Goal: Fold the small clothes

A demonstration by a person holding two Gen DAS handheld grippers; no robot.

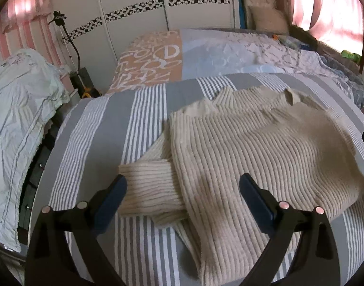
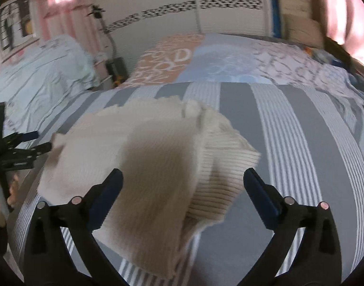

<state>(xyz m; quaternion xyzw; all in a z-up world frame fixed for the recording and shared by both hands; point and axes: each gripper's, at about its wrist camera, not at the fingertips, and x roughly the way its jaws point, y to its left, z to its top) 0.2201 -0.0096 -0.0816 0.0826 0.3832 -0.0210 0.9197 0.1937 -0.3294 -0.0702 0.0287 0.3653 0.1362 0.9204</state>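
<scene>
Left gripper (image 1: 183,188): jaws wide apart, empty, over the sleeve cuff (image 1: 146,190). Cream ribbed sweater (image 1: 253,147): partly folded, flat on the grey-and-white striped bedcover (image 1: 115,128). Right gripper (image 2: 183,183): jaws wide apart, empty, above the sweater.

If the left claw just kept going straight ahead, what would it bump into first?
Most likely the cream ribbed sweater: the left claw, open, points at the folded-in sleeve cuff lying on the striped bedcover. Depth is hard to judge.
</scene>
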